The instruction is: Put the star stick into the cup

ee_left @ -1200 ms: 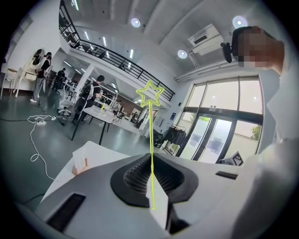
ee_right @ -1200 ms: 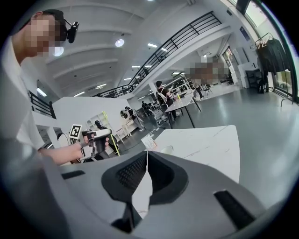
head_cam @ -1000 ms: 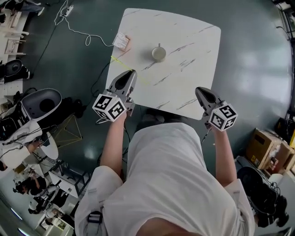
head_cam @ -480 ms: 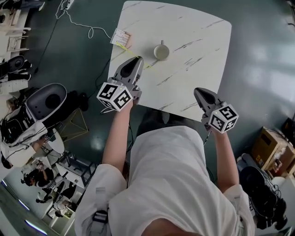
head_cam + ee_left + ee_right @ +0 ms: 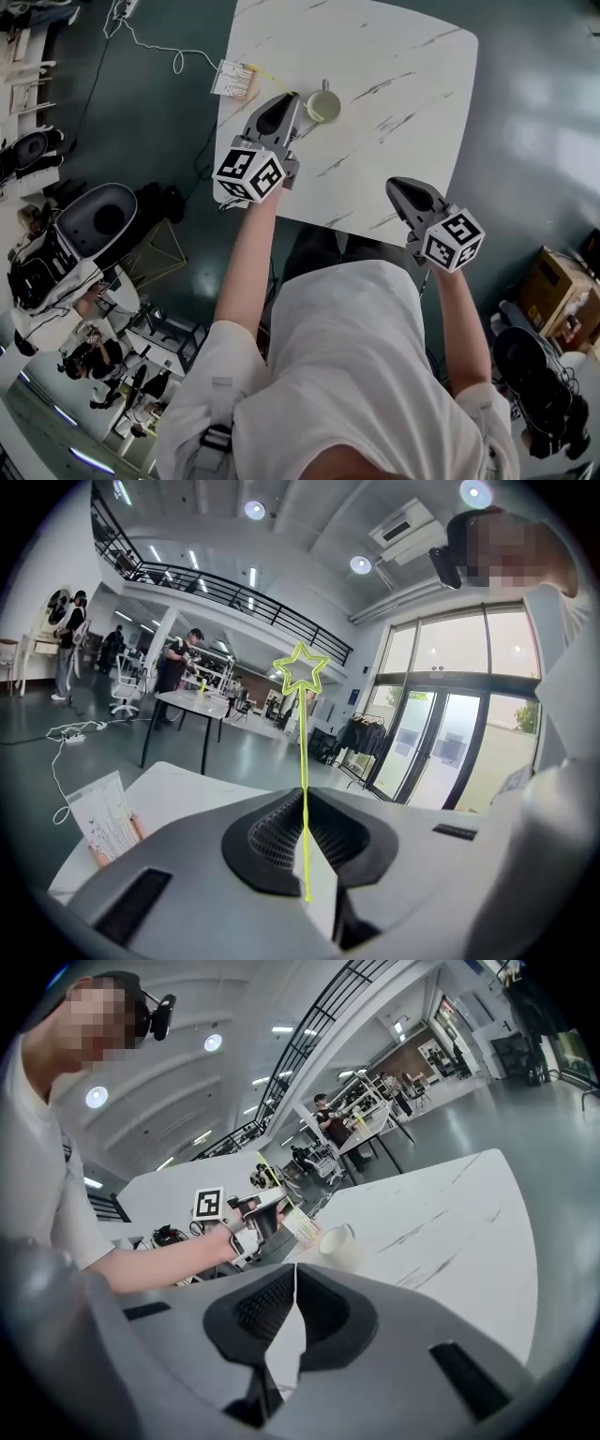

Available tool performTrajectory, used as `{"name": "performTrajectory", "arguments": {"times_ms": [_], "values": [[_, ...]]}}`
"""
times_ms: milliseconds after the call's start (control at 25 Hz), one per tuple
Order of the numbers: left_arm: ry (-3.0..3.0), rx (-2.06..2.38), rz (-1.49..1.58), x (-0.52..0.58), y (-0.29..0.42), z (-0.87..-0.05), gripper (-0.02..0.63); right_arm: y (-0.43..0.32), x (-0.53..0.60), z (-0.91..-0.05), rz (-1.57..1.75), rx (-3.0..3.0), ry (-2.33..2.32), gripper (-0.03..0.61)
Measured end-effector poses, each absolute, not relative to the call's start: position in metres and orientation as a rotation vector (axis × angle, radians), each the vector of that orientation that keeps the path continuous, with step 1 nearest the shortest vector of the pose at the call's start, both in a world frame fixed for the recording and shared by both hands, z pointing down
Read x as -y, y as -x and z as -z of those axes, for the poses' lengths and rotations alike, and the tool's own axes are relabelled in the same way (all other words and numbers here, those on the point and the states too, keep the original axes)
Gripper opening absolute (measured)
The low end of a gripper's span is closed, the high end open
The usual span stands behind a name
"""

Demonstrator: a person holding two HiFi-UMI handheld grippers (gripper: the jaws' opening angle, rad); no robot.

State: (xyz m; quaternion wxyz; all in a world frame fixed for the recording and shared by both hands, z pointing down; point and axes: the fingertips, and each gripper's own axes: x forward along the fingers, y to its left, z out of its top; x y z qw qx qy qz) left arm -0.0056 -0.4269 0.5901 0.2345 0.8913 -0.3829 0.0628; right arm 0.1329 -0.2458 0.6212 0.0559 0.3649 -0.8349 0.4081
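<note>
The yellow star stick (image 5: 303, 761) is being gripped at its lower end by the closed left tongs (image 5: 287, 99), its long axis pointing out ahead of them. The cup (image 5: 324, 104) is standing on the table (image 5: 412, 84) just right of them. The right tongs (image 5: 401, 190) are being held shut and empty, well apart from the cup.

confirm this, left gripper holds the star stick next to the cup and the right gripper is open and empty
Not quite. The right gripper is shut, not open: the right gripper view shows its jaws together with nothing between them. The rest holds: the left gripper holds the star stick next to the cup.
</note>
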Motion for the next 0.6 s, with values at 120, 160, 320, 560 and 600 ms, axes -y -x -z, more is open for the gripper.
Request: {"name": "performTrajectory", "arguments": {"times_ms": [120, 160, 320, 560, 600], "values": [[-2.445, 1.079, -0.222, 0.434, -0.001, -0.609, 0.025, -0.135, 0.242, -0.63, -1.26, 2.511, -1.087, 0.026], [-2.444, 1.088, -0.242, 0.436, -0.004, -0.616, 0.025, -0.136, 0.241, -0.633, -1.267, 2.5, -1.083, 0.026], [-2.388, 1.114, -0.288, 0.442, -0.01, -0.65, 0.025, -0.144, 0.24, -0.643, -1.304, 2.461, -1.086, 0.026], [-2.332, 1.16, -0.347, 0.441, -0.013, -0.685, 0.026, -0.152, 0.244, -0.656, -1.328, 2.442, -1.091, 0.026], [-2.326, 1.164, -0.355, 0.441, -0.013, -0.689, 0.026, -0.152, 0.245, -0.658, -1.33, 2.44, -1.09, 0.026]]}}
